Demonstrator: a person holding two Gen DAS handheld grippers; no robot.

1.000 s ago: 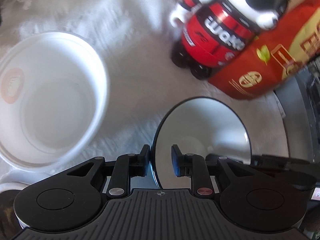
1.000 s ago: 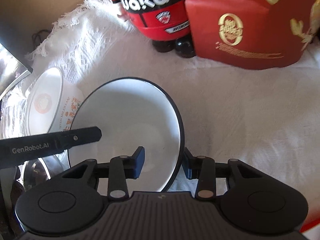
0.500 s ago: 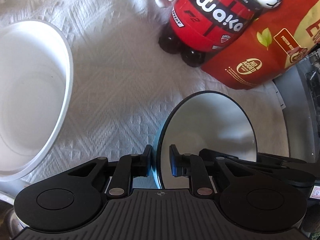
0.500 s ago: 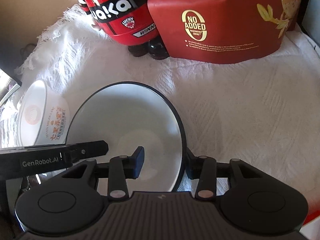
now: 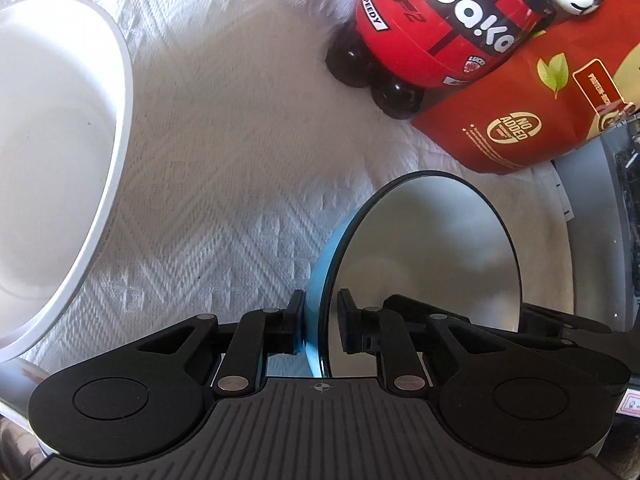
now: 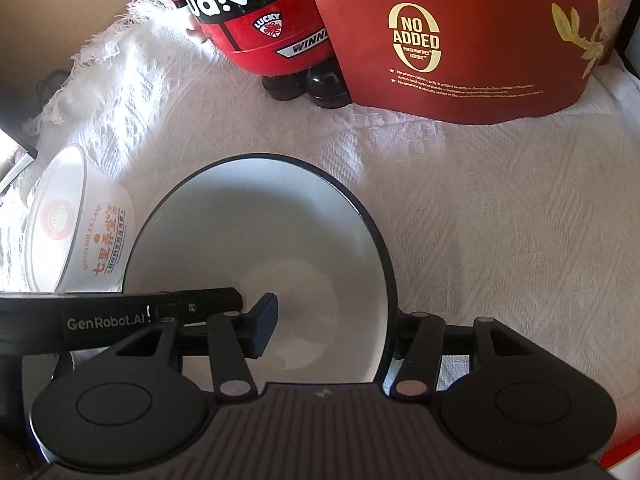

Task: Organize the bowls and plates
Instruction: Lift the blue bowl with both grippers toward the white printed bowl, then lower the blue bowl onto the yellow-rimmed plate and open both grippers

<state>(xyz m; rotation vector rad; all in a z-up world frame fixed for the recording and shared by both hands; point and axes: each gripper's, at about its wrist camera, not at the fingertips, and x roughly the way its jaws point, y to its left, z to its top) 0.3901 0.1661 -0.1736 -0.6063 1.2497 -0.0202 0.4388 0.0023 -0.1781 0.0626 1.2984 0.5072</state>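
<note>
Bowls, count: two. One blue bowl (image 6: pixel 260 264) with a dark rim and white inside; one white bowl (image 5: pixel 52 168) with orange print on its wall.
Grippers, count: two, both at the blue bowl.
Other items, count: one red figure (image 5: pixel 436 28), one red bag (image 6: pixel 460 40), one white cloth (image 6: pixel 500 240).
Blue bowl, place: on the cloth, in front of the figure and the bag, tilted up on edge between the two grippers.
White bowl, place: just beside the blue bowl on its left in the right wrist view, tipped on its side; whether the two touch cannot be told.
Left gripper (image 5: pixel 322 330): points steeply down; jaws straddle the blue bowl's rim, one finger on the blue outside, one on the white inside. Jaws are closing; the outer pad meets the wall, the inner pad shows a thin gap.
Right gripper (image 6: pixel 332 332): points steeply down; jaws straddle the opposite rim, left finger (image 6: pixel 262 326) inside the bowl, right finger outside and mostly hidden by the rim. Jaws are opening, pads clear of the wall.
Figure and bag: touching, at the far edge of the cloth.
</note>
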